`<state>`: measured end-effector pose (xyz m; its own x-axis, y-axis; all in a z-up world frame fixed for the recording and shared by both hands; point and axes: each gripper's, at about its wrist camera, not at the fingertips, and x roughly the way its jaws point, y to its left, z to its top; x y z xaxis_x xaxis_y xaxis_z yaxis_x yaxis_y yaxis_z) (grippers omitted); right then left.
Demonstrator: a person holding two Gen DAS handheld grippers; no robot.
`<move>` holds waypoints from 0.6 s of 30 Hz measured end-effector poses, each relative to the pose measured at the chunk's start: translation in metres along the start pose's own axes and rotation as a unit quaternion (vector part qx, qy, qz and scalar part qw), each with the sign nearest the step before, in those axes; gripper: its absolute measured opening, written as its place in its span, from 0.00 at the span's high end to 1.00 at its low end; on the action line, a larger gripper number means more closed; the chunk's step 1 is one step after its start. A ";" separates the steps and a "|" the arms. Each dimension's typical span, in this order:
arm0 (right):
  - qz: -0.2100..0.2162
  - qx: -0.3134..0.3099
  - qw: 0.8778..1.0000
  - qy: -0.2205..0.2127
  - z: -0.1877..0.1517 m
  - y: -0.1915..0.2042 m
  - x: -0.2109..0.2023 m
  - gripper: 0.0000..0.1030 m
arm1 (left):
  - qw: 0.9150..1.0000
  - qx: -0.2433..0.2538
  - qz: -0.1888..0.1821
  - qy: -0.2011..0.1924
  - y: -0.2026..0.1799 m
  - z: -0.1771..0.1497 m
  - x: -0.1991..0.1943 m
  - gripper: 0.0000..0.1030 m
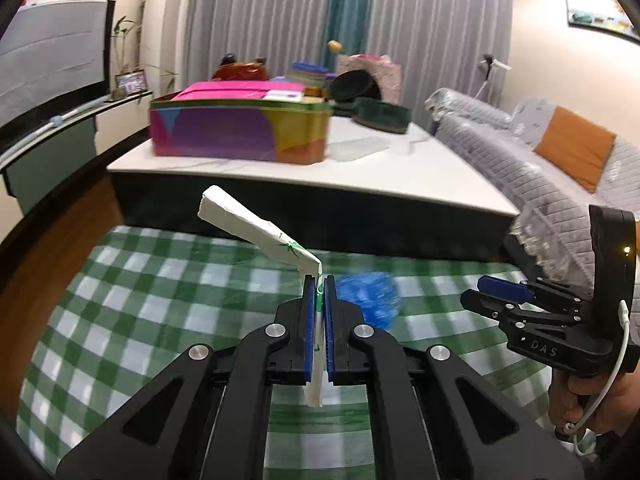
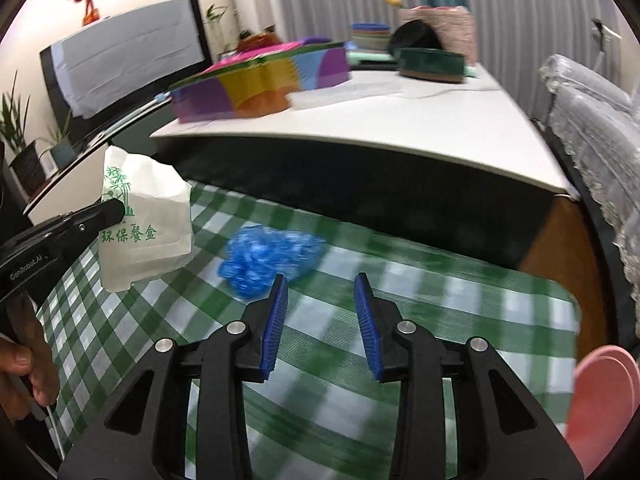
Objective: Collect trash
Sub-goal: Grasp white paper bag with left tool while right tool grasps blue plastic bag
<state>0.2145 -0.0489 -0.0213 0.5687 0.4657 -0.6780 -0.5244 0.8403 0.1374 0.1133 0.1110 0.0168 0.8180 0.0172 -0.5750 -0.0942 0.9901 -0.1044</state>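
Note:
My left gripper (image 1: 319, 280) is shut on a white foam meal box (image 1: 256, 232) with green print and holds it above the green checked cloth (image 1: 140, 304). The box also shows in the right wrist view (image 2: 144, 216), held by the left gripper (image 2: 108, 210). A crumpled blue plastic piece (image 1: 370, 298) lies on the cloth just right of my left fingers; it also shows in the right wrist view (image 2: 272, 256). My right gripper (image 2: 321, 284) is open and empty, just right of and nearer than the blue plastic. It shows at the right of the left wrist view (image 1: 492, 292).
A white-topped low table (image 1: 360, 168) stands behind the cloth with a colourful tin box (image 1: 240, 132) and a dark green round tin (image 1: 382, 116). A grey sofa (image 1: 540, 168) is at right. A pink round object (image 2: 604, 400) sits at the cloth's right corner.

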 end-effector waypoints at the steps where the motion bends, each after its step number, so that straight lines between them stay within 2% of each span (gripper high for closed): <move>1: 0.006 -0.002 1.000 0.004 0.001 0.005 0.007 0.59 | 1.000 -0.002 0.006 0.004 0.004 -0.001 0.001 0.96; 8: 0.019 -0.018 0.999 0.027 0.009 0.030 0.046 0.51 | 0.999 0.015 0.036 0.028 0.013 -0.001 0.009 0.96; 18: 0.013 -0.033 0.997 0.068 0.004 0.042 0.076 0.51 | 0.996 0.025 0.061 0.059 0.009 -0.002 0.013 0.96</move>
<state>0.2380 0.0229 -0.0639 0.4658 0.4416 -0.7668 -0.5809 0.8063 0.1115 0.1218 0.1203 0.0066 0.7298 0.1235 -0.6724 -0.1577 0.9874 0.0102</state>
